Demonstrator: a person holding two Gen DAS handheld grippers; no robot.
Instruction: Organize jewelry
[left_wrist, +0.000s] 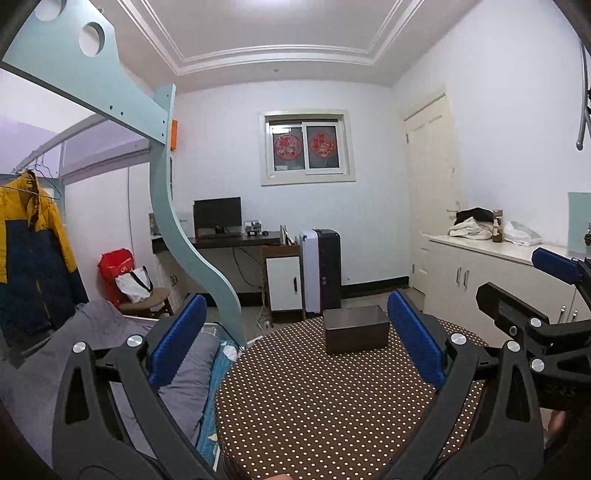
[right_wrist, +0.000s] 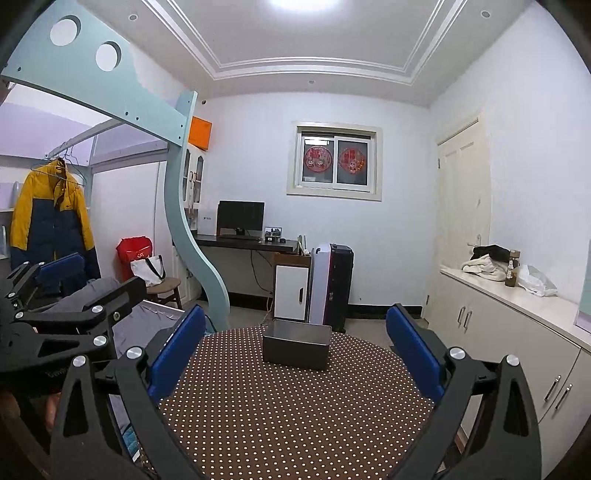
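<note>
A dark brown open-topped box (left_wrist: 356, 328) stands near the far edge of a round table (left_wrist: 314, 406) covered in a brown cloth with white dots. It also shows in the right wrist view (right_wrist: 296, 344). My left gripper (left_wrist: 297, 332) is open and empty, held above the near part of the table, short of the box. My right gripper (right_wrist: 295, 343) is open and empty, also short of the box; it shows at the right in the left wrist view (left_wrist: 524, 291). The left gripper shows at the left in the right wrist view (right_wrist: 74, 280). No jewelry is visible.
A bed with grey bedding (left_wrist: 92, 354) lies left of the table under a pale green loft frame (left_wrist: 195, 258). White cabinets (right_wrist: 517, 332) run along the right wall. A desk with a monitor (right_wrist: 240, 218) and a suitcase (right_wrist: 332, 284) stand at the back.
</note>
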